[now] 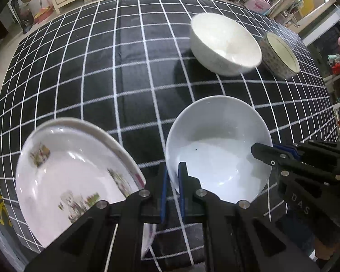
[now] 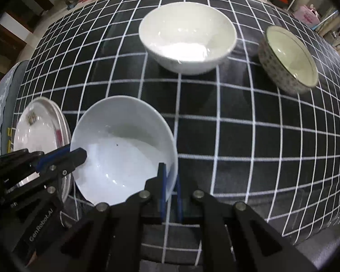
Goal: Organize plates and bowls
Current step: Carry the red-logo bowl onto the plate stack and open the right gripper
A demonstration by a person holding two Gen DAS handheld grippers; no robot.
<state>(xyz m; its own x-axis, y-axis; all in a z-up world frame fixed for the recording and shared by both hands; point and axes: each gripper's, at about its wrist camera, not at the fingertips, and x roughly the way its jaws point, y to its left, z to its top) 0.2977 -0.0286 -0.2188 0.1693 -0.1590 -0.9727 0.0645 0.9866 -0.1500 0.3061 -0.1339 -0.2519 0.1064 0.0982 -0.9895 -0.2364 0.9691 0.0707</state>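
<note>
A plain white bowl point(image 1: 217, 149) point(image 2: 124, 149) is held above the checked tablecloth by both grippers. My left gripper point(image 1: 173, 181) is shut on its left rim; it also shows in the right wrist view point(image 2: 77, 156). My right gripper point(image 2: 170, 181) is shut on its right rim, and shows in the left wrist view point(image 1: 269, 156). A stack of flower-printed plates point(image 1: 74, 176) point(image 2: 40, 136) lies left of the bowl. A second white bowl point(image 1: 224, 43) point(image 2: 187, 36) and a patterned bowl point(image 1: 280, 55) point(image 2: 287, 59) stand farther back.
The table point(image 1: 102, 68) point(image 2: 260, 147) has a black cloth with white grid lines. A grey chair point(image 2: 4, 104) stands at the left edge. Cabinets and clutter line the room beyond the far edge.
</note>
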